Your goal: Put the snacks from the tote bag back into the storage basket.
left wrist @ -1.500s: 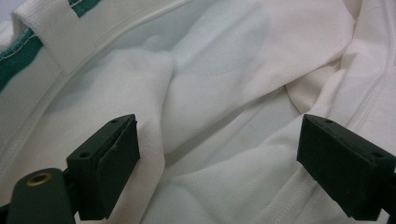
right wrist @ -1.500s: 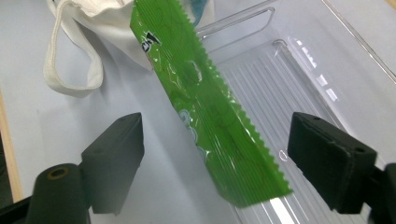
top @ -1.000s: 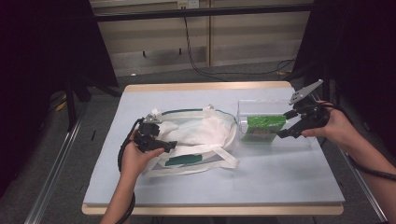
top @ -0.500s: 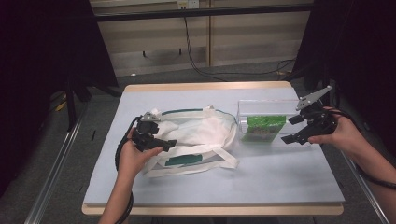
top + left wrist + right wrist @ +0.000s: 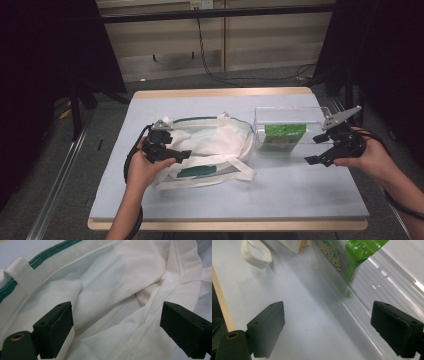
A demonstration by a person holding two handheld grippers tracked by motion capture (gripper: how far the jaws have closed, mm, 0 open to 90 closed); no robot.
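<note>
The tote bag (image 5: 210,147) lies on the table (image 5: 280,195) at centre-left. The clear container (image 5: 292,131) stands at its 3 o'clock, holding a snack packet (image 5: 282,137).

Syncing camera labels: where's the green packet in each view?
High view: green packet right of centre, inside the clear box.
Left gripper view: not in it.
Right gripper view: green packet top centre, behind the clear wall.
Shared landmark: white bag strap, high view, right gripper view.
</note>
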